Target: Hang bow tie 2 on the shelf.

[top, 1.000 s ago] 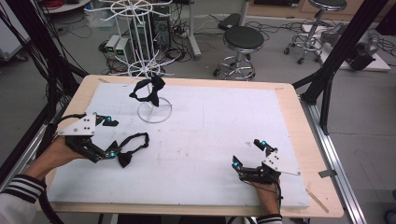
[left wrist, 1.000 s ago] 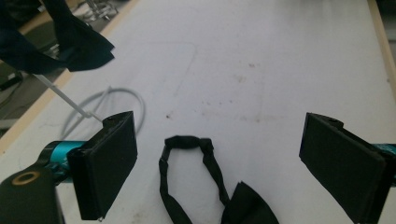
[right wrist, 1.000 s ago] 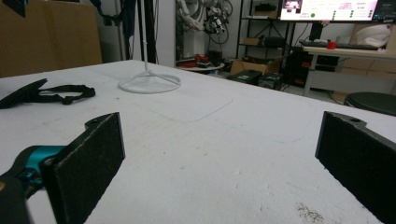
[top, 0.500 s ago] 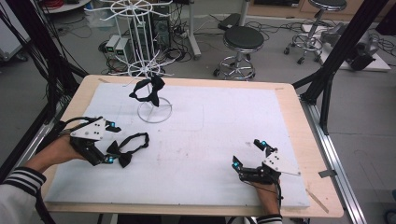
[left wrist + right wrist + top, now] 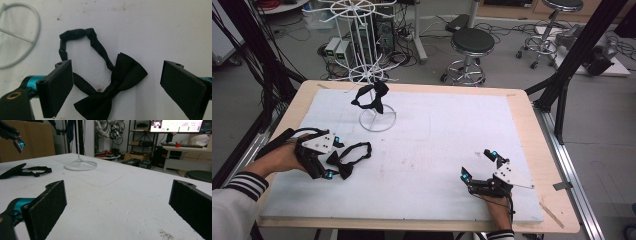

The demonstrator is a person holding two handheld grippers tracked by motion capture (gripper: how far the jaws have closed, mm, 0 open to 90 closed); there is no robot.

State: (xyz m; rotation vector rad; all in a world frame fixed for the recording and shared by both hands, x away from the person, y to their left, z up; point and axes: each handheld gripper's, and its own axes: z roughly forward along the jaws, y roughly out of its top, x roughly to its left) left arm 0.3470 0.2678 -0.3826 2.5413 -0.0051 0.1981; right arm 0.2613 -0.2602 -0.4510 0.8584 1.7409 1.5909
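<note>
Right, you have your left gripper [image 5: 332, 159] down at about eight o'clock on the white foam-covered table [image 5: 437, 150], and its jaws stand spread wide with nothing between the pads yet. In the left gripper view the black fabric bow tie with its looped neck strap [image 5: 110, 87] lies flat on the white sheet, the knot sitting just between the two black pads, the strap curling away toward eleven o'clock. So you are lined up, but the grasp is not made; the tie is resting on the table, not lifted.

Up at eleven o'clock on the table stands the white wire display stand with a round ring base [image 5: 376, 121], and a second black bow tie [image 5: 371, 98] already hangs on it, so one piece looks done. I judge the job to be roughly halfway: one tie hung, one waiting under your left jaws.

Your right gripper [image 5: 477, 170] rests at five o'clock, well apart from everything, jaws released and holding nothing; the right gripper view looks across bare white sheet toward the stand's ring base [image 5: 80, 165] and the flat tie [image 5: 25, 171] off at ten o'clock.

What is left, as I read it: close on the knot, lift the tie clear, carry it up to the stand and hook the strap over a wire arm. Watch that loose strap, it may drag.
</note>
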